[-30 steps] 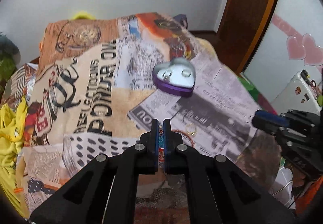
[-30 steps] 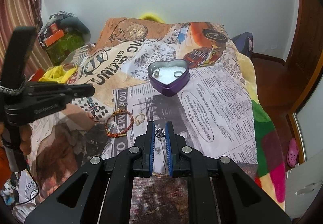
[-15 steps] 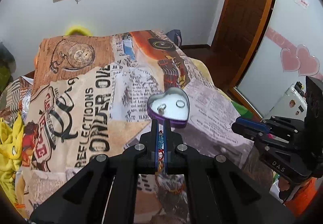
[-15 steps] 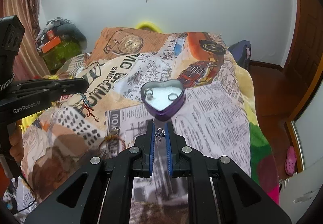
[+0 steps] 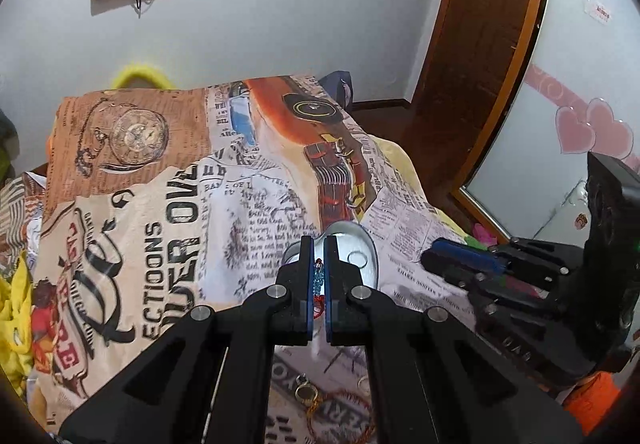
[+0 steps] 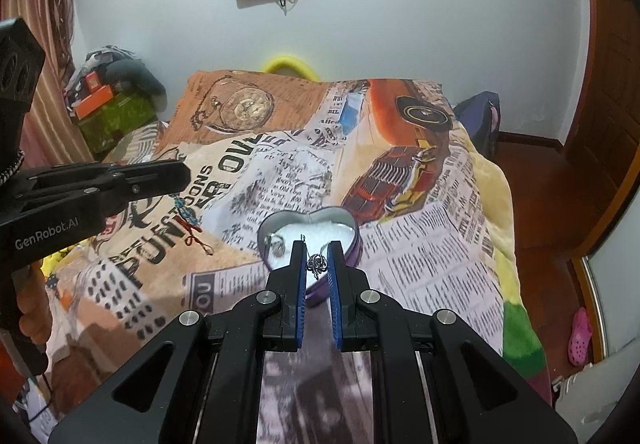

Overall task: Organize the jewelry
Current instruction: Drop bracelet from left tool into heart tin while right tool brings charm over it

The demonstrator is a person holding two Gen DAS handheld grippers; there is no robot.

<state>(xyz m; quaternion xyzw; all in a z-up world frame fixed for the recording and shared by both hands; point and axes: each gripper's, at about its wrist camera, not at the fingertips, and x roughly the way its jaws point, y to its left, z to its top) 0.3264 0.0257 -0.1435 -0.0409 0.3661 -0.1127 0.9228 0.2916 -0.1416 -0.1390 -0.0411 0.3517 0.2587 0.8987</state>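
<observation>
A purple heart-shaped tin (image 6: 352,248) with a white lining lies open on the bed and holds rings (image 6: 277,244). It also shows in the left wrist view (image 5: 366,248). My left gripper (image 5: 319,273) is shut on a blue and red beaded bracelet (image 5: 319,276), which dangles from it left of the tin in the right wrist view (image 6: 188,220). My right gripper (image 6: 317,264) is shut on a small silver ornate ring (image 6: 317,264), held just above the tin's near edge. A gold ring (image 5: 306,394) and a red-gold bracelet (image 5: 340,410) lie on the bedspread below my left gripper.
The bed is covered by a newspaper-print bedspread (image 6: 432,244). Yellow cloth (image 5: 12,308) lies at the bed's left edge. A brown door (image 5: 480,44) and bare floor are to the right. A pink shoe (image 6: 580,336) lies on the floor.
Both grippers have risen and moved forward toward the heart tin, each carrying its piece. The left lifted the beaded bracelet off the bedspread.
</observation>
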